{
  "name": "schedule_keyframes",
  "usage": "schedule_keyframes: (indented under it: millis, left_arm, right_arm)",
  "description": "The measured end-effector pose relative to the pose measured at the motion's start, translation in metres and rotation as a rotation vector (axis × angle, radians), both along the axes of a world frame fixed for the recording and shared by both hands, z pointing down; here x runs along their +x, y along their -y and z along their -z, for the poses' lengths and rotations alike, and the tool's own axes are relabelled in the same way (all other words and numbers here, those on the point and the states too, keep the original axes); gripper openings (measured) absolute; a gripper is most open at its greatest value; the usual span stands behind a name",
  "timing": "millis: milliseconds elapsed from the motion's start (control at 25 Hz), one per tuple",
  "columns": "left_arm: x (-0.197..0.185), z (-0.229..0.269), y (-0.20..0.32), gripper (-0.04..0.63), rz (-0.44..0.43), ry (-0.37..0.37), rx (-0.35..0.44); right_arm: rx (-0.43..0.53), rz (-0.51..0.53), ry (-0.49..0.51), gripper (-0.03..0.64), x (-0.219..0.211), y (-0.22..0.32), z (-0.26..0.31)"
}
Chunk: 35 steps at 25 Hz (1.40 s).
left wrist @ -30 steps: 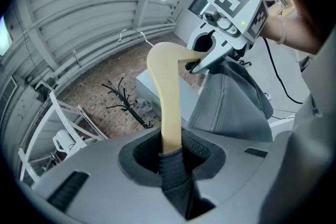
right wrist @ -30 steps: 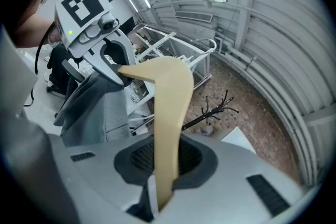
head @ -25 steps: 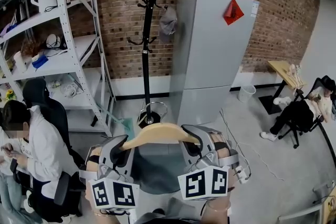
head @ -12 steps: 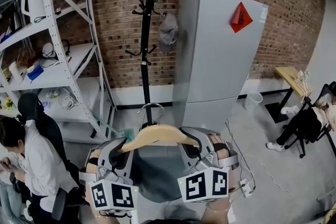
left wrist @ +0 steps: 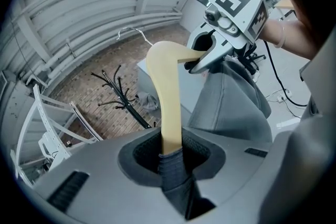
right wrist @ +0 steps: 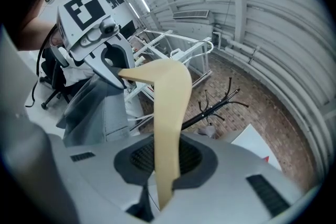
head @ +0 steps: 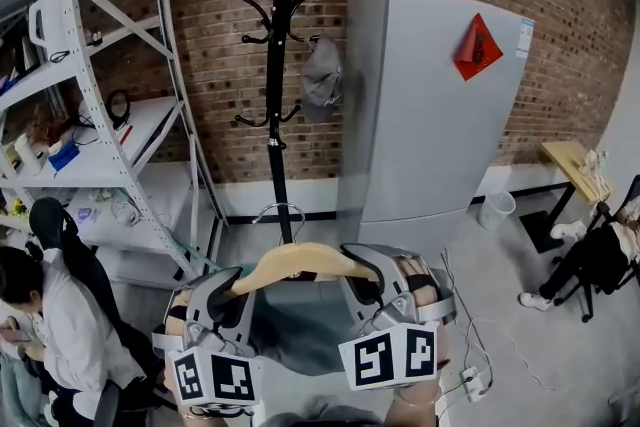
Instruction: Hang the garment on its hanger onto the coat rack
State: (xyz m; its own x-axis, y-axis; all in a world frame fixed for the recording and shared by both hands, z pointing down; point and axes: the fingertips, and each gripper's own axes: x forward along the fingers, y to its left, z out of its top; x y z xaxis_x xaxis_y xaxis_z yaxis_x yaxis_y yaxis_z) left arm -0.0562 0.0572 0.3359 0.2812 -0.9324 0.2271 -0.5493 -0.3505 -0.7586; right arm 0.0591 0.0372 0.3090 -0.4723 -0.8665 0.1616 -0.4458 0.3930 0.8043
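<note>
Left gripper [head: 234, 279], right gripper [head: 363, 277] clamped on pale wooden hanger [head: 300, 260]. At 12 o'clock, black metal coat rack [head: 277, 65] now closer; hang soon.

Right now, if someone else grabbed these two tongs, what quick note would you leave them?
Left tongs: shut on the hanger at its left end, with garment cloth pinched in too.
Right tongs: shut on the hanger's right end.
Hanger is level, garment draped below; the coat rack stands ahead, not reached.
Done: pickup.
Left: hook it onto the rack.
</note>
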Motion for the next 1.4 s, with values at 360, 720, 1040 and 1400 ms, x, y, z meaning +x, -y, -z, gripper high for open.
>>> schedule_keyframes:
  millis: [360, 720, 1040, 1400]
  left_arm:
    - [-0.005, -0.012, 0.058, 0.084, 0.03, -0.012, -0.014]
    - [-0.032, -0.01, 0.142, 0.084, 0.009, -0.013, -0.037]
    - [-0.062, 0.007, 0.21, 0.084, -0.023, -0.018, -0.021]
    - [-0.085, 0.016, 0.26, 0.084, -0.052, -0.03, 0.026]
  right_arm:
    - [-0.01, 0.027, 0.005, 0.058, -0.006, 0.061, -0.011]
    - [-0.027, 0.001, -0.021, 0.058, -0.032, 0.143, -0.01]
    - [-0.013, -0.025, -0.044, 0.058, -0.062, 0.205, 0.006]
    - [0.038, -0.057, -0.026, 0.058, -0.084, 0.251, 0.017]
